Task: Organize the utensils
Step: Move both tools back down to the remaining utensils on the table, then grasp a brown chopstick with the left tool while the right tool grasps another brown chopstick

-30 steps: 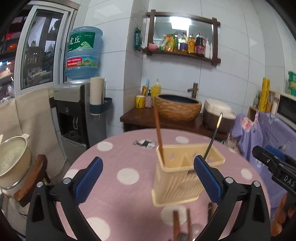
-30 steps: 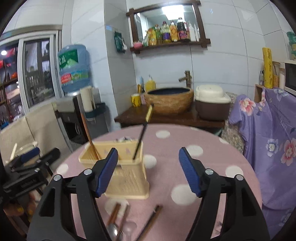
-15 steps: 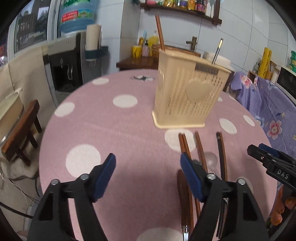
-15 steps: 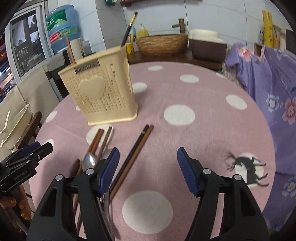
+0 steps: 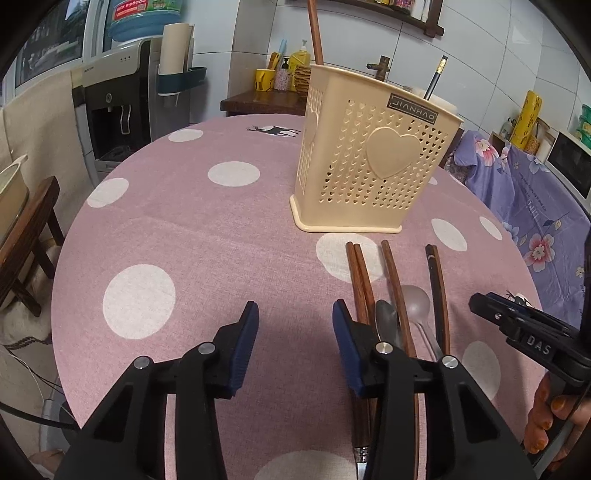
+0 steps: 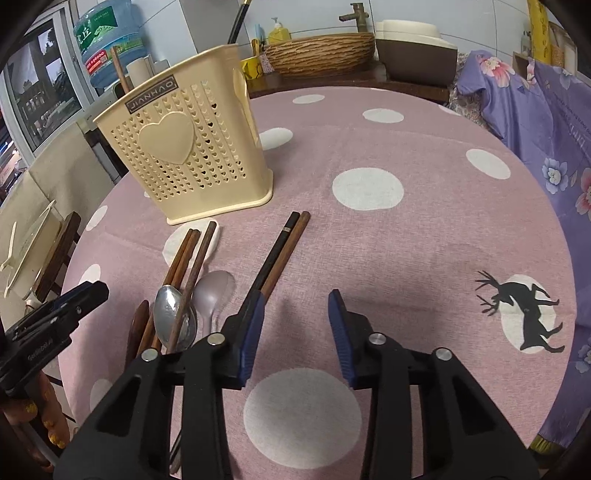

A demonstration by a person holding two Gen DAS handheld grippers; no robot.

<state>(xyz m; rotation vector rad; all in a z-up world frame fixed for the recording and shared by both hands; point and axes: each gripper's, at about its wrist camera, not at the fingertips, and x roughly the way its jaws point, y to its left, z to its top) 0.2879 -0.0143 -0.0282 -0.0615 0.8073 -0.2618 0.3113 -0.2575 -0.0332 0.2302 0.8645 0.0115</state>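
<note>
On the pink polka-dot worktop (image 6: 424, 236), the loose utensils lie in a fan at my 6 o'clock, just short of the cream utensil holder (image 5: 373, 162) that stands upright at 12. I hold both grippers low over the cloth with nothing in them: the left gripper (image 5: 293, 332) has its jaws apart, and the right gripper (image 6: 295, 321) is likewise spread.

In my right view, the steel spoon (image 6: 173, 321) sits under one brown chopstick (image 6: 194, 273), with a pale translucent spoon (image 6: 212, 291) touching beside it. A black chopstick (image 6: 275, 251) and its brown neighbour (image 6: 290, 247) lie pressed together, running under my right gripper's left finger.

My worry is the crowding. If I close on one stick I may well pinch two, or drag the crossed chopstick off the spoon and scatter the pile. Thin round sticks could also roll or twist out of the blue pads when lifted, I judge. The left gripper's right finger already overlaps the brown pair (image 5: 360, 277), so a careless descent could press them flat instead of straddling one.

The holder looks light and perforated; a hard sideways poke while loading might tip or slide it. It already carries one brown chopstick (image 5: 316, 33) toward its 9 o'clock side and one black chopstick (image 5: 435, 79) toward 3 o'clock, both leaning upright. I cannot tell how it is divided inside.
</note>
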